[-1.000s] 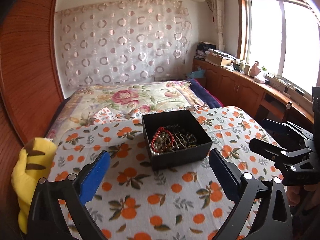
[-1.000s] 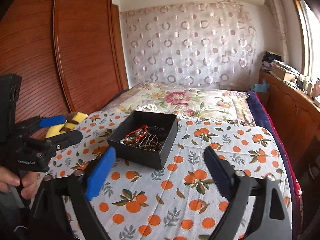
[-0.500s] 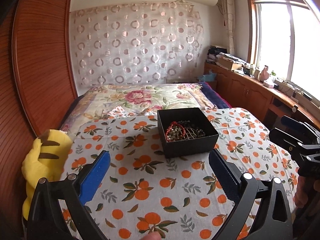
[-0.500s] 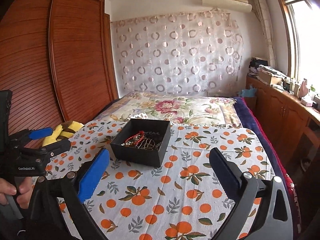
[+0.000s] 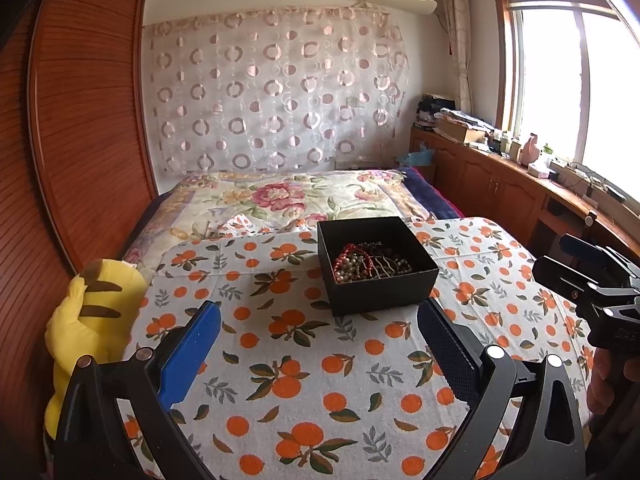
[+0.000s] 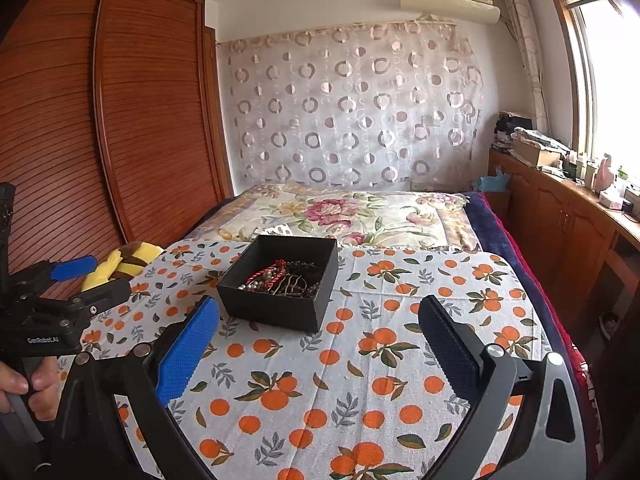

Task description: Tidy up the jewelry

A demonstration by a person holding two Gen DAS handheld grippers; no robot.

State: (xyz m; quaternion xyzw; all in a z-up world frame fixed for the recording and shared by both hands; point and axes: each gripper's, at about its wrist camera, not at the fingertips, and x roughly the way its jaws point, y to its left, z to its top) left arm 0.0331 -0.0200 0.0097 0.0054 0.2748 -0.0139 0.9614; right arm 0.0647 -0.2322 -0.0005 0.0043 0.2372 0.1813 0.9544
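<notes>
A black open box (image 5: 376, 264) (image 6: 282, 282) sits on the orange-print cloth (image 5: 304, 368) (image 6: 360, 364). Inside lies a tangle of jewelry (image 5: 370, 266) (image 6: 280, 278): a red cord piece, pearl-like beads and dark chains. My left gripper (image 5: 318, 350) is open and empty, held back from the box on its near side; it also shows at the left of the right wrist view (image 6: 86, 276). My right gripper (image 6: 318, 350) is open and empty too, well short of the box, and it appears at the right edge of the left wrist view (image 5: 560, 260).
A yellow striped plush toy (image 5: 94, 316) (image 6: 128, 260) lies at the cloth's left edge beside the wooden wardrobe (image 6: 100, 128). A floral quilt (image 5: 288, 196) covers the bed behind the box. Wooden cabinets (image 6: 560, 224) with clutter run under the window on the right.
Both grippers have drawn back and up from the box, so it looks smaller and farther. Their jaws stay open and the box has not moved.
</notes>
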